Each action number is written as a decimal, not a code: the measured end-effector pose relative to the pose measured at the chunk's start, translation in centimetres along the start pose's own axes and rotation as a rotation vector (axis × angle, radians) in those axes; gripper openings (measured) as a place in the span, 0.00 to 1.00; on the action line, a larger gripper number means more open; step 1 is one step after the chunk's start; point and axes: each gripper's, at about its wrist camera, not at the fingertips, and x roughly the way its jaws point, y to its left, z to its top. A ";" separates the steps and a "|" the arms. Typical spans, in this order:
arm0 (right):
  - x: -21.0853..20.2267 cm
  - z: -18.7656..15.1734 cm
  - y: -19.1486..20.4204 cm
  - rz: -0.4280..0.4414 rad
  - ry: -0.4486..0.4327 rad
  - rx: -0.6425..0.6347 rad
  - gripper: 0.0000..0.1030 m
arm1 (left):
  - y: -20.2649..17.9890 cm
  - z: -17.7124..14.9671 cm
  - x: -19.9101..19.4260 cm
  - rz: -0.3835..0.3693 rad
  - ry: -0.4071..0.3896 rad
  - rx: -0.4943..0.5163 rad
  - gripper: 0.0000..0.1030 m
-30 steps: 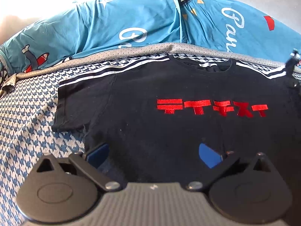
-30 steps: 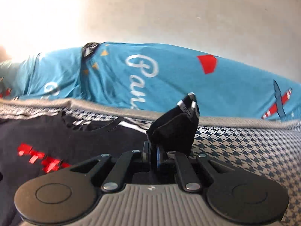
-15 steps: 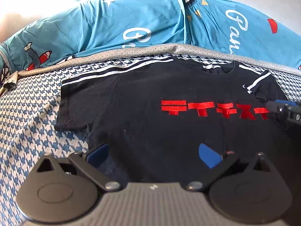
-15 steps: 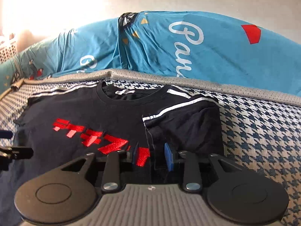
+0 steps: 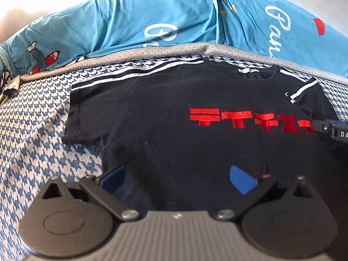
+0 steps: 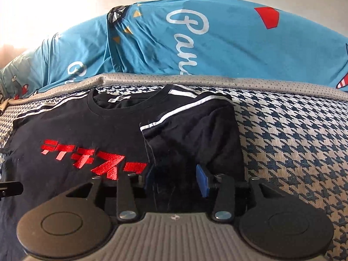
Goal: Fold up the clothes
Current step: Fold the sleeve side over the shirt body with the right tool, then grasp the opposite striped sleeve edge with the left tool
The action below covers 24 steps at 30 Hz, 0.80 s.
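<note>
Lying flat, chest up, on blue-and-white houndstooth bedding [image 5: 39,152]: black cotton T-shirt with red block lettering and white shoulder stripes [image 5: 174,113], collar far, hem near, long axis running near to far. Right sleeve [image 6: 191,130] already folded inward over the chest, its white-striped cuff beside the lettering; left sleeve [image 5: 87,117] spread out flat toward the left, not yet folded. Beyond the shirt, draped along the far edge, a bright blue printed garment with white script [image 5: 152,21].

Right gripper [image 6: 176,178] low over the folded sleeve, jaws having just been opening, blue pads now apart and off the cloth, sleeve fabric lying between them. Left gripper [image 5: 178,178] over the near lower body of the shirt, fingers wide apart, holding nothing.

Judging by the layout, left sleeve next: up and to the left of the left fingers, far nearer to that hand than to the right one.
</note>
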 end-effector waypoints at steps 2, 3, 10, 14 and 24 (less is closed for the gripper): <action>0.0 0.0 0.4 -0.001 0.006 -0.018 0.47 | 0.2 0.1 -0.1 0.001 -0.002 -0.006 1.00; 0.0 0.0 0.5 0.003 0.012 -0.020 0.48 | 0.3 0.1 -0.1 0.001 -0.003 -0.008 1.00; -1.1 0.2 2.0 0.067 0.068 0.028 0.48 | 2.8 0.7 -0.1 0.018 -0.020 -0.074 1.00; -2.5 -0.1 3.9 0.099 0.057 0.014 0.48 | 5.0 1.1 -0.3 0.028 -0.054 -0.121 1.00; -5.5 -0.9 7.1 0.140 0.029 0.018 0.49 | 11.4 3.4 1.0 -0.021 -0.029 -0.300 0.79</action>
